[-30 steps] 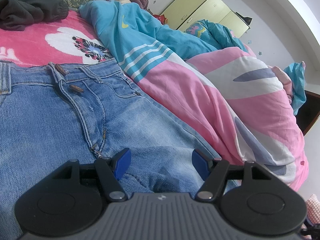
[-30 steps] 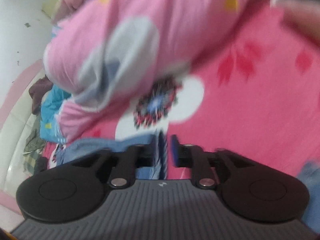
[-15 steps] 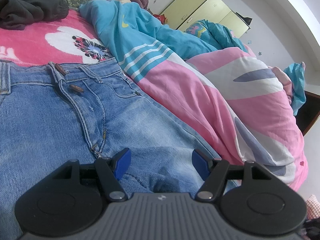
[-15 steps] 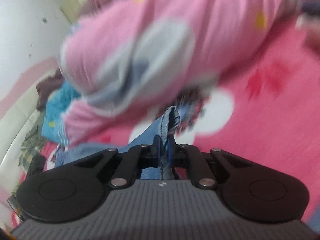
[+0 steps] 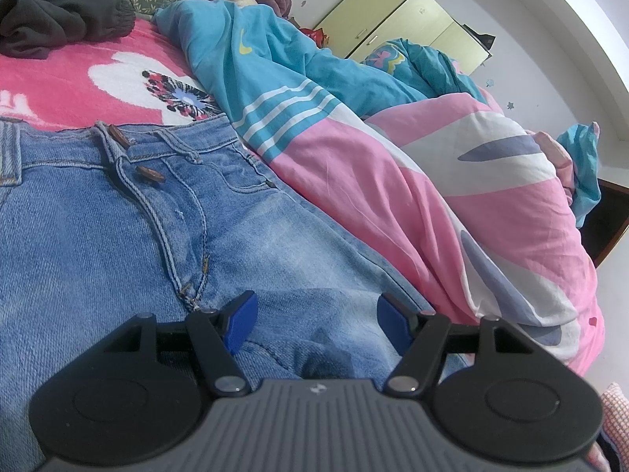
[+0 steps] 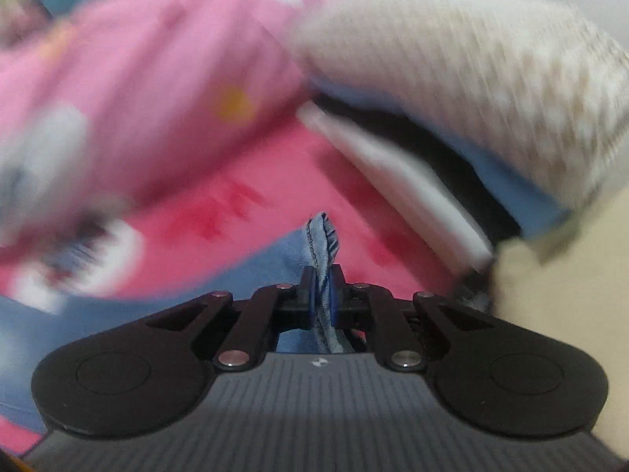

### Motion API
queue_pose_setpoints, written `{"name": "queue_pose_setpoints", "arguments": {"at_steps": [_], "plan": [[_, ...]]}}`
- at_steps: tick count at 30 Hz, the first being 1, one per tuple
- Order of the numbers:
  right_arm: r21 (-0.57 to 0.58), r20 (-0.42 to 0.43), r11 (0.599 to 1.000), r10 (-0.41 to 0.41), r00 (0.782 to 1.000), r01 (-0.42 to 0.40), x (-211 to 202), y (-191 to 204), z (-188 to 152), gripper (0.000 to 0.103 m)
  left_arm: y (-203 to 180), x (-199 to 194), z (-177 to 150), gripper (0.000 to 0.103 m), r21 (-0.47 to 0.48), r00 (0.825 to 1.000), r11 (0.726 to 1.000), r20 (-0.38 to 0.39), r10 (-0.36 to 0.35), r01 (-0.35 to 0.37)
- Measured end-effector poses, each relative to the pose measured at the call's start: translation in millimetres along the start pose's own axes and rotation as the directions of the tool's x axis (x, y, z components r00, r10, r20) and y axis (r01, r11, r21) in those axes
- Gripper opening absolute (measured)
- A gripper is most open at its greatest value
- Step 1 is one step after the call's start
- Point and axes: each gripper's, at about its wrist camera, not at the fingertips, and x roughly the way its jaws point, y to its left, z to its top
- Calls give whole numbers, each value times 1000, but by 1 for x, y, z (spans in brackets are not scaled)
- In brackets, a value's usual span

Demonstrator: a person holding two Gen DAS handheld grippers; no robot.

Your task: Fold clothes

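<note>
Jeans (image 5: 118, 228) are lying flat on a pink flowered bedspread (image 5: 59, 78), waistband toward the far side, the fly and two brown buttons (image 5: 149, 175) showing in the left wrist view. Just beside them on the right, a pink, white and blue quilt (image 5: 432, 196) is bunching up along the denim's edge. A dark garment (image 5: 59, 19) is sitting well apart at the top left, and yellow-green cabinets (image 5: 412, 19) are standing against the far wall.

The left gripper (image 5: 316, 322) is hovering low over the jeans below the fly, its blue pads (image 5: 240, 322) standing well apart with only flat denim showing between them; they are not pinching anything.

The right gripper (image 6: 321, 295) is gripping a fold of the jeans (image 6: 322, 244): its jaws have just been closing and are now narrow, pressing on a stitched blue hem that is sticking up above the pads (image 6: 310, 295). In that view the rest is blurring heavily. The bedspread (image 6: 255, 196) and quilt (image 6: 137, 78) are smearing across the left and middle, and a pale knitted sleeve (image 6: 491, 78) is reaching in at the upper right, with something white and flat beneath it that I cannot identify.
</note>
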Motion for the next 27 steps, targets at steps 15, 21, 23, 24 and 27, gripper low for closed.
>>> {"name": "queue_pose_setpoints", "arguments": {"at_steps": [15, 21, 23, 24, 27], "plan": [[-552, -67, 680, 540, 839, -482, -39, 205, -11, 44, 0, 0, 0, 68, -2, 1000, 1000, -2, 1, -1], [-570, -260, 512, 630, 732, -643, 16, 350, -30, 46, 1, -1, 0, 68, -3, 1000, 1000, -4, 1, -1], [-589, -277, 504, 609, 743, -632, 28, 372, -34, 47, 1, -1, 0, 68, -4, 1000, 1000, -4, 0, 0], [-595, -296, 497, 595, 747, -631, 34, 380, -37, 46, 1, -1, 1, 68, -4, 1000, 1000, -4, 0, 0], [-605, -371, 468, 551, 748, -644, 42, 391, -46, 25, 1, -1, 1, 68, -4, 1000, 1000, -4, 0, 0]]}}
